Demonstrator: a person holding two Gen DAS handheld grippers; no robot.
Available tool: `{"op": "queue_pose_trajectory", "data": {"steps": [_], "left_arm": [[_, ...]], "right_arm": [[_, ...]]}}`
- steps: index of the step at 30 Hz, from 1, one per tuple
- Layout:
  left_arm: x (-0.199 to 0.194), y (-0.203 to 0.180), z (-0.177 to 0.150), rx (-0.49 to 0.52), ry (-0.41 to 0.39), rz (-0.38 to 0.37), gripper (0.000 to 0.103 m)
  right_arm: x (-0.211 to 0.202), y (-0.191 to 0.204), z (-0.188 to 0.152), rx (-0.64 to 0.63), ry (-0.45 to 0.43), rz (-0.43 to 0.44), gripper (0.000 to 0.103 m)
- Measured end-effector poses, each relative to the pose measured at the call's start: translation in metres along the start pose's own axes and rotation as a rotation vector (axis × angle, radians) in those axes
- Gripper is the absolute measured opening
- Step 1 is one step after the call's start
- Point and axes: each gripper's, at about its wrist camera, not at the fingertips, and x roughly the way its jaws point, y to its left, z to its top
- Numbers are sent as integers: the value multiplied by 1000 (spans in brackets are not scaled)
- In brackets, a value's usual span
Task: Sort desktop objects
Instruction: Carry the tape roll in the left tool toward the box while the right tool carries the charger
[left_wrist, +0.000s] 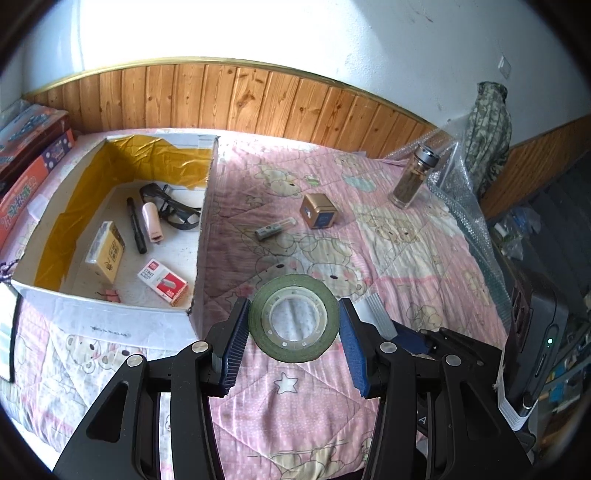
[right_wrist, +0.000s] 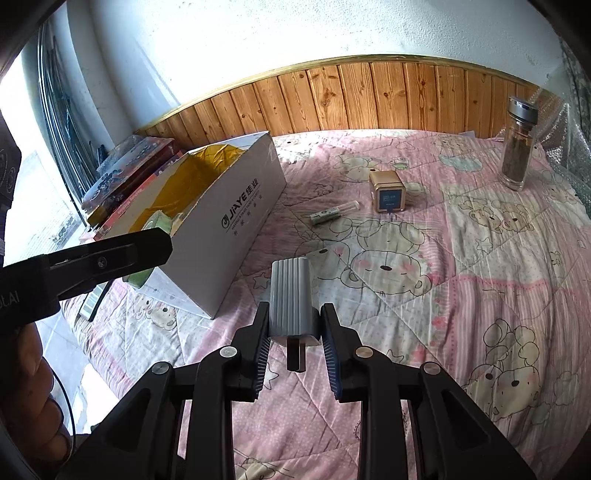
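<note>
My left gripper (left_wrist: 293, 328) pinches a green roll of tape with a clear plastic core (left_wrist: 294, 318), its blue ribbed pads pressed on both sides, above the pink bear-print quilt (left_wrist: 406, 258). My right gripper (right_wrist: 293, 334) grips a grey ribbed plug adapter (right_wrist: 291, 297), prongs facing the camera. Left of both stands the open white cardboard box with gold lining (left_wrist: 110, 314), holding a staple box (left_wrist: 162, 282), a black pen (left_wrist: 136, 230) and glasses (left_wrist: 173, 210). On the quilt lie 1 gold cube (right_wrist: 388, 192), 1 small clear tube (right_wrist: 334, 213) and 1 glass bottle with a metal lid (right_wrist: 517, 144).
</note>
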Motion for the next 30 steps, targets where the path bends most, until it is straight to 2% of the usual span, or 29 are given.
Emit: {"op": "queue_pose_trajectory", "data": {"steps": [10, 15, 21, 30], "left_arm": [[-21, 46, -1, -109, -38, 10, 49], [-26, 73, -3, -167, -51, 25, 49], [-30, 97, -7, -219, -45, 22, 49], [-32, 120, -4, -260, -49, 25, 49]], "right_arm": [[-1, 49, 15, -128, -3, 26, 23], [17, 65, 16, -187, 31, 28, 23], [12, 83, 24, -229, 9, 52, 23], [-3, 114, 54, -293, -39, 90, 23]]}}
